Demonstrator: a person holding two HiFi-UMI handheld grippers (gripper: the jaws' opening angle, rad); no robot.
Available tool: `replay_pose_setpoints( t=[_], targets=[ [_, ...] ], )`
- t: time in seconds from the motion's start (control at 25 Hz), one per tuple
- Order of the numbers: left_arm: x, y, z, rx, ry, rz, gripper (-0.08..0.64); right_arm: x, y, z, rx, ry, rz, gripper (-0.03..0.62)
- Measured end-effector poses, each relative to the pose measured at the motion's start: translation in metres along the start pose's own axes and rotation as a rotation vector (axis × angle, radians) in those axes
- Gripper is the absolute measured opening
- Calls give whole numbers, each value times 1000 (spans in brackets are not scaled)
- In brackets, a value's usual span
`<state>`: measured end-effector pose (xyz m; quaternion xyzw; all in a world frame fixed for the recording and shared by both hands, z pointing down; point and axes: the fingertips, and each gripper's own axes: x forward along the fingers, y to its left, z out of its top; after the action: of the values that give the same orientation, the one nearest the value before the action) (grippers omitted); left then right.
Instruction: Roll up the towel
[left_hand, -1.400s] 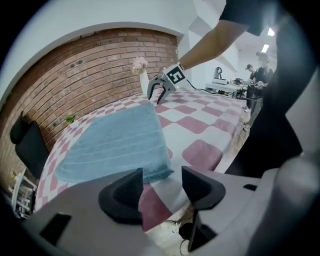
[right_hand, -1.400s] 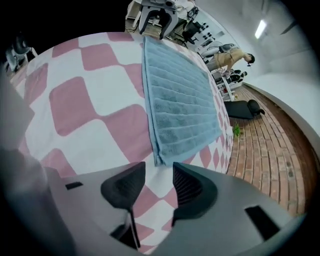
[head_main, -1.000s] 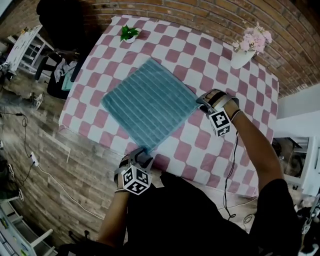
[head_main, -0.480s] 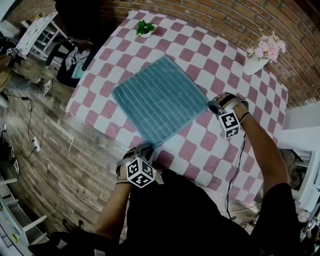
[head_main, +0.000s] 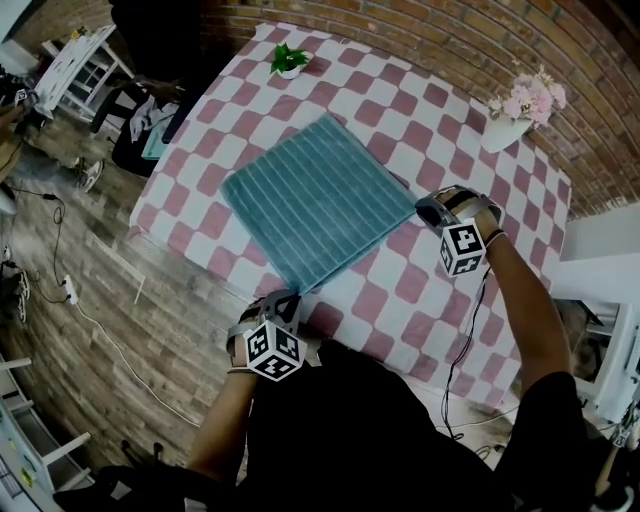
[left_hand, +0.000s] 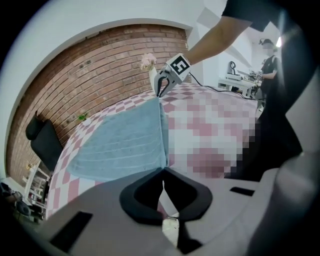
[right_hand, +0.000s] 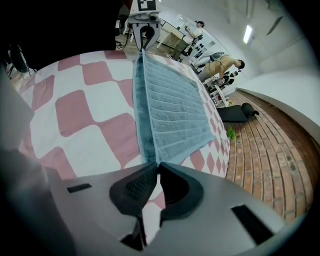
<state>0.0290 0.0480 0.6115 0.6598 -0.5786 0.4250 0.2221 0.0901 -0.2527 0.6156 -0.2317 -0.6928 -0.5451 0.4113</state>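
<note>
A blue ribbed towel (head_main: 315, 200) lies flat, turned like a diamond, on the pink-and-white checked table (head_main: 400, 300). My left gripper (head_main: 288, 298) is at the towel's near corner by the table's front edge. Its jaws have just been closing and now stand shut on that corner (left_hand: 162, 167). My right gripper (head_main: 422, 208) is at the towel's right corner, and its jaws have likewise just closed onto it (right_hand: 157, 163). The towel (right_hand: 170, 105) edge runs straight between the two grippers, slightly raised off the cloth. Each gripper view shows the other gripper far off along that edge (left_hand: 160, 91) (right_hand: 142, 46).
A small green plant (head_main: 290, 58) stands at the table's far corner and a white vase of pink flowers (head_main: 518, 112) at the far right. A brick wall runs behind the table. A dark chair (head_main: 140, 120) and wooden floor lie to the left.
Both grippers have stayed at the same two towel corners. The right one has risen a little, lifting its corner. The head view has shifted slightly.
</note>
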Motion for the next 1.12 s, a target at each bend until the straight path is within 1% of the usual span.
replay_pose_setpoints(
  t=[0.08,0.12,0.28,0.44,0.48,0.52,0.56,0.64,0.68,0.76,0.8,0.84,0.96,1.0,1.04,1.08,1.12],
  targets=[
    [-6,4,4,-24,-17,7,9,-5,-4,0,14,-7,-13,20],
    [-7,6,5,-25,-20,10,9,-6,-6,0,11,-10,-10,20],
    [-4,4,1,25,-6,0,11,-2,6,3,-60,-14,13,25],
    [0,-4,-4,31,7,-2,15,13,22,4,-79,-11,19,33],
    [1,-4,-4,27,8,1,15,17,24,3,-86,-9,28,50],
    [2,-3,-4,25,9,3,17,20,25,3,-95,-7,38,88],
    [3,-3,-5,23,11,3,17,22,25,3,-103,-6,50,111],
    [5,-5,-6,18,16,-3,18,24,24,2,-119,-9,76,121],
    [6,-6,-8,14,22,-9,18,24,24,2,-129,-13,92,135],
    [8,-8,-11,13,34,-19,18,25,24,5,-151,-34,142,136],
    [10,-9,-12,15,39,-21,18,26,25,5,-166,-41,181,133],
    [11,-9,-13,20,43,-23,20,27,26,3,-181,-40,233,133],
    [15,-9,-14,31,53,-25,18,30,28,3,-232,-14,423,125],
    [16,-9,-13,29,56,-28,18,31,28,3,-244,-8,472,119],
    [17,-10,-13,26,59,-33,17,32,26,4,-247,-9,503,106],
    [17,-9,-13,24,63,-38,17,34,23,5,-242,-14,520,60],
    [17,-9,-12,24,67,-44,16,34,20,6,-234,-20,532,56]
  ],
)
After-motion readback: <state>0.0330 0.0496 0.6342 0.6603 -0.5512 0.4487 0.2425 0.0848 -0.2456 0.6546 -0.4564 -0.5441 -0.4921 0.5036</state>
